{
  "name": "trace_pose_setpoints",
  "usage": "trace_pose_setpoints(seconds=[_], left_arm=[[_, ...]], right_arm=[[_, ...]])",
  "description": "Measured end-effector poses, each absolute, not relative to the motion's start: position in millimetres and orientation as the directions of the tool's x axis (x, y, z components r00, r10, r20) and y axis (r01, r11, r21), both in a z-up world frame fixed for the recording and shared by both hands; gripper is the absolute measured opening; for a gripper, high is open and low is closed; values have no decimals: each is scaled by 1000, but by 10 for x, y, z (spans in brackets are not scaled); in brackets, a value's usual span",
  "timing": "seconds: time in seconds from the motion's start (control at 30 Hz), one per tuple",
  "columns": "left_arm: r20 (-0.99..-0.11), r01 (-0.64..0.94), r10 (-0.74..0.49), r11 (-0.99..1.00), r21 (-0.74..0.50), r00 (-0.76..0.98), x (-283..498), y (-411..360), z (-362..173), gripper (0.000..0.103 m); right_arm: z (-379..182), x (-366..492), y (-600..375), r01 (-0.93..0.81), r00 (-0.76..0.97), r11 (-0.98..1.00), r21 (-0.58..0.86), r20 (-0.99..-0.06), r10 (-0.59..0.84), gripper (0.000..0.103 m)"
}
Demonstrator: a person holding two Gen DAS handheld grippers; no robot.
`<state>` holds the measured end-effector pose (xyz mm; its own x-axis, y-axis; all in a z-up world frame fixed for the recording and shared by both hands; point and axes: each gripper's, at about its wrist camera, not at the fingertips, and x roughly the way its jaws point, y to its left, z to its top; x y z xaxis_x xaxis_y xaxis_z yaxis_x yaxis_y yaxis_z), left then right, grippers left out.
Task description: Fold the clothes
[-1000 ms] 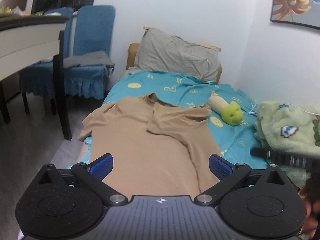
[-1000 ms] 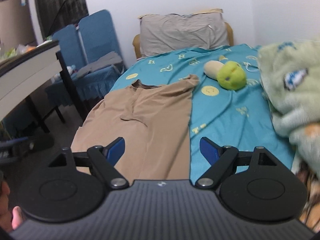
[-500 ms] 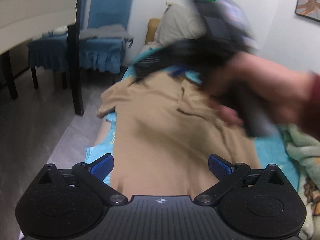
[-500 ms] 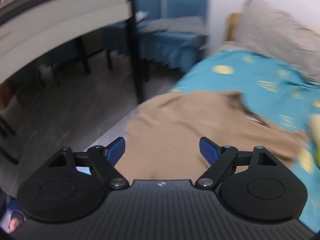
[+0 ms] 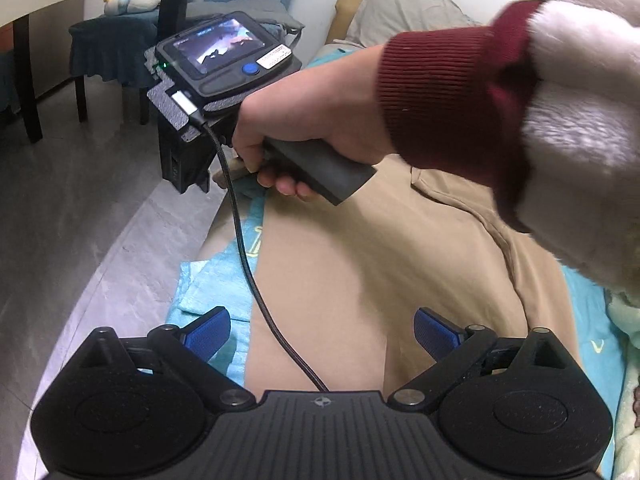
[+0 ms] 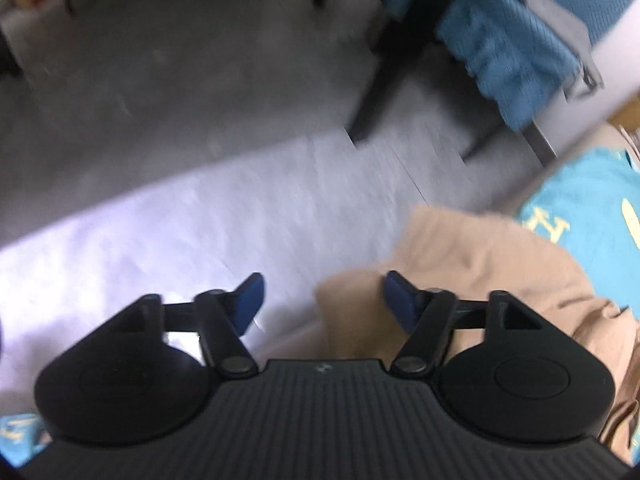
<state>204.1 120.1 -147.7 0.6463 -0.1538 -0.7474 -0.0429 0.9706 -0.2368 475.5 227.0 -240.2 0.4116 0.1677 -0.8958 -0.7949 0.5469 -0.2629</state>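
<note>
A tan long-sleeved shirt (image 5: 360, 272) lies spread on the blue bed sheet (image 5: 212, 284). My left gripper (image 5: 322, 332) is open and empty, low over the shirt's hem. The right hand and its gripper body (image 5: 224, 80) reach across the left wrist view toward the shirt's left side at the bed edge. In the right wrist view my right gripper (image 6: 322, 300) is open and empty, pointing down at the bed edge, with the tan sleeve (image 6: 460, 264) under its right finger (image 6: 400, 300). That view is blurred.
A grey floor (image 6: 200, 200) runs beside the bed. A blue-covered chair (image 6: 508, 52) and a dark table leg (image 6: 392, 68) stand close to the bed edge. A grey pillow (image 5: 404, 8) lies at the head. A pale green blanket (image 5: 624, 320) lies at the right.
The right gripper has swung left across the shirt and tipped down toward the sleeve at the bed edge. The left gripper has moved closer over the hem. Both stay open.
</note>
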Motion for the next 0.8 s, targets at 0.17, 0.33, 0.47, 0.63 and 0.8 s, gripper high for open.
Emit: trace_pose_setpoints(seconds=[0.17, 0.33, 0.47, 0.63, 0.8], left_arm=[[-728, -74, -152, 961, -268, 669, 2048, 1255, -1450, 99], [-682, -50, -125, 972, -231, 721, 2006, 1134, -1387, 96], [-583, 31, -177, 968, -251, 793, 1880, 985, -1225, 97], [-499, 79, -230, 949, -306, 836, 1808, 942, -1120, 97], [-509, 82, -267, 931, -357, 818, 1927, 874, -1170, 97]], right_arm=[[-2315, 4735, 2227, -738, 495, 586, -336, -859, 131, 4], [-1781, 4796, 1929, -602, 635, 715, -355, -756, 159, 4], [-1247, 4938, 1322, -432, 726, 856, -285, -672, 143, 4], [-1094, 4903, 156, -187, 775, 969, -159, -630, 46, 4], [-1508, 4636, -1048, 78, 710, 995, 55, -704, -17, 5]])
